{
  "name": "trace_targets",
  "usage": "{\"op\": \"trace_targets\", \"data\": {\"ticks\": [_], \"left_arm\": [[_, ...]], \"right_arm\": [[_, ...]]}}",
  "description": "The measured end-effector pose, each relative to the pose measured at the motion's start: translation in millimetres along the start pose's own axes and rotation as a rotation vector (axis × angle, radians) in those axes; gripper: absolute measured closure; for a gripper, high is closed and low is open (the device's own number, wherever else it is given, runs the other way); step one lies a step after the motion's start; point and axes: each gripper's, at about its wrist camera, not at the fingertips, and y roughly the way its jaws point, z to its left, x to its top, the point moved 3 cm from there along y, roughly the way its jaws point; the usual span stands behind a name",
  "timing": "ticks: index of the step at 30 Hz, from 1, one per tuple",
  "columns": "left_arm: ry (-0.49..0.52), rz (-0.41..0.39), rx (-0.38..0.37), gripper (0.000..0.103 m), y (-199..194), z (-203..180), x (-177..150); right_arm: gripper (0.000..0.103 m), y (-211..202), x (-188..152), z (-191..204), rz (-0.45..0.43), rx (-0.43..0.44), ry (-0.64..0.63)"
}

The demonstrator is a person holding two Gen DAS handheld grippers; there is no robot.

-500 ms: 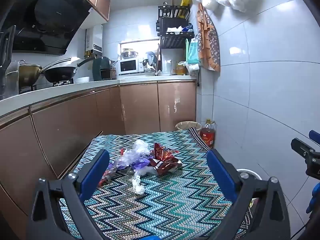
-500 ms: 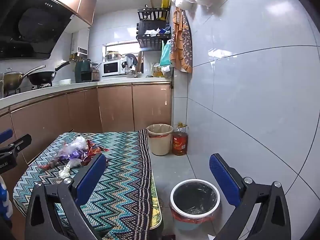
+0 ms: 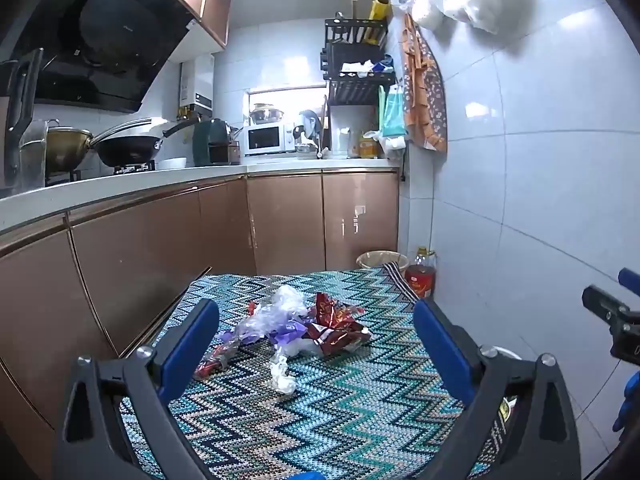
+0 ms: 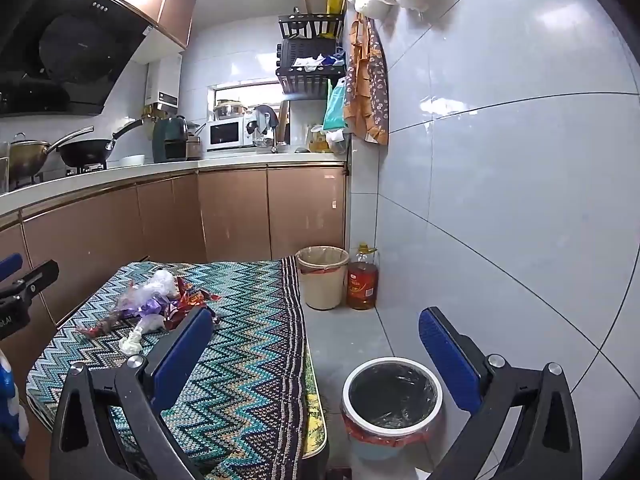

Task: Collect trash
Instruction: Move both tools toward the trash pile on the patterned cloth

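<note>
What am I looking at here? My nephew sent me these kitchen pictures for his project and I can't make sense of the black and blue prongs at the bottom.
Those prongs are two hand-held grippers; a person carries one in each hand. Each has a camera looking forward along its two blue fingers, so one picture comes from the left gripper and one from the right gripper. Both stand wide open and hold nothing. On the table's zigzag cloth lies a small pile of trash: a red snack wrapper, clear and purple plastic and a crumpled white scrap. On the floor beside the table stands a white-rimmed bin lined with a dark bag.
</note>
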Motion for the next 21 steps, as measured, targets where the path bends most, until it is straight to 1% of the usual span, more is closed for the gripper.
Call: {"op": "trace_targets", "data": {"ticks": [1,13,18,21], "left_arm": [[0.003,0.001,-0.003,0.005,0.7,-1.3,-1.6],[0.004,-0.006,-0.008,0.005,-0.7,-2.7,-0.5],[0.025,-0.022,0.015,0.005,-3.5,-2.2,1.0],[0.025,-0.027,0.017,0.005,-5.5,-0.4,3.1]], "right_arm": [[0.0,7.6,-0.7,6.2,0.01,0.002,-0.003],[0.0,1.8,3.4,4.0,-0.009,-0.002,-0.005],[0.0,-3.7,9.4,5.6,-0.036,0.036,0.0],[0.0,-4.7,11.2,11.0,-0.043,0.052,-0.003]]}}
